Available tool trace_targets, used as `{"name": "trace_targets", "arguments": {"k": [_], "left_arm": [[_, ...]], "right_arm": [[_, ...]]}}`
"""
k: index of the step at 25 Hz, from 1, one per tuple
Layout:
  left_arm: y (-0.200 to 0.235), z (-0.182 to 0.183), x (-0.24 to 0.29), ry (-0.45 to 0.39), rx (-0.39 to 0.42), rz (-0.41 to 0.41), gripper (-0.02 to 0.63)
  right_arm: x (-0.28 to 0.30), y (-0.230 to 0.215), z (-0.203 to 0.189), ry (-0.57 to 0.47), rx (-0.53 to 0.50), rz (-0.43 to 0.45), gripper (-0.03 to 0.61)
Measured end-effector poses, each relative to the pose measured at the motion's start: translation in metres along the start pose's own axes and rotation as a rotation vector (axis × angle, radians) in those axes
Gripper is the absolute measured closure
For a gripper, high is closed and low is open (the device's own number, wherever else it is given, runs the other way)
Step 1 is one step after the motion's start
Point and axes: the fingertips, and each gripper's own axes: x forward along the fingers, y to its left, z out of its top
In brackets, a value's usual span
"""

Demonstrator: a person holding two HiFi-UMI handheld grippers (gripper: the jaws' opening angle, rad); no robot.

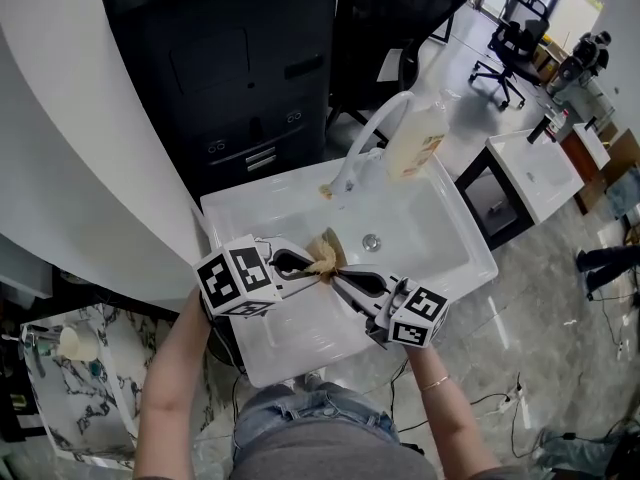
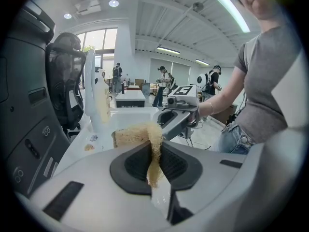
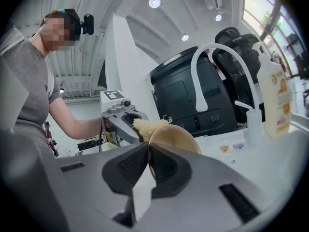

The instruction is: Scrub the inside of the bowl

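Both grippers are over a white sink [image 1: 432, 264] on a pale marbled floor [image 1: 530, 318], in an open office-type room. A dark cabinet [image 1: 240, 68] stands behind the sink, with an office chair [image 1: 505, 48] further back. The left gripper [image 2: 155, 149] is clamped on a tan fibrous sponge [image 2: 133, 135]. A strip of it is pinched between the fingers, and the bulk sticks out past the tips. The right gripper [image 3: 148, 166] is clamped on the rim of a tan bowl [image 3: 176, 137]. The bowl stands on edge just beyond the fingertips, held up in the air above the basin. From the right gripper view, the sponge [image 3: 145, 126] sits at the bowl's upper far edge, between the two sets of fingertips. I can't tell whether it's inside the bowl or only against the rim. In the head view the two sets of fingertips nearly meet tip to tip over the near half of the basin. The drain [image 1: 371, 241] is just beyond them. The white curved faucet [image 1: 375, 128] and a soap bottle [image 1: 415, 140] are on the far rim, well past the fingers. Nothing is between them and the bowl. People [image 2: 161, 83] are standing far off in the left gripper view.
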Motion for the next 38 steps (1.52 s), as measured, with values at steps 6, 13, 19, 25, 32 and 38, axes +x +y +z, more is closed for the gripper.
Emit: {"name": "trace_targets", "arguments": {"k": [6, 13, 19, 25, 32, 38], "left_arm": [[-0.009, -0.001, 0.002, -0.01, -0.006, -0.009, 0.569], [-0.021, -0.003, 0.007, -0.026, -0.021, -0.033, 0.569], [-0.032, -0.006, 0.007, -0.034, -0.026, -0.044, 0.569], [-0.051, -0.016, 0.008, -0.028, -0.021, -0.052, 0.569], [-0.045, -0.017, -0.028, -0.179, -0.091, 0.044, 0.569], [-0.001, -0.016, -0.068, -0.289, -0.141, 0.211, 0.569]], "right_arm": [[0.0, -0.001, 0.003, -0.03, 0.041, -0.008, 0.557], [-0.003, -0.003, 0.009, -0.093, 0.109, -0.007, 0.557], [-0.007, -0.006, 0.017, -0.162, 0.166, -0.006, 0.557], [-0.007, -0.014, 0.029, -0.229, 0.212, -0.014, 0.557], [-0.017, -0.016, 0.041, -0.308, 0.272, 0.024, 0.557], [-0.028, -0.009, 0.047, -0.364, 0.321, 0.117, 0.557]]}}
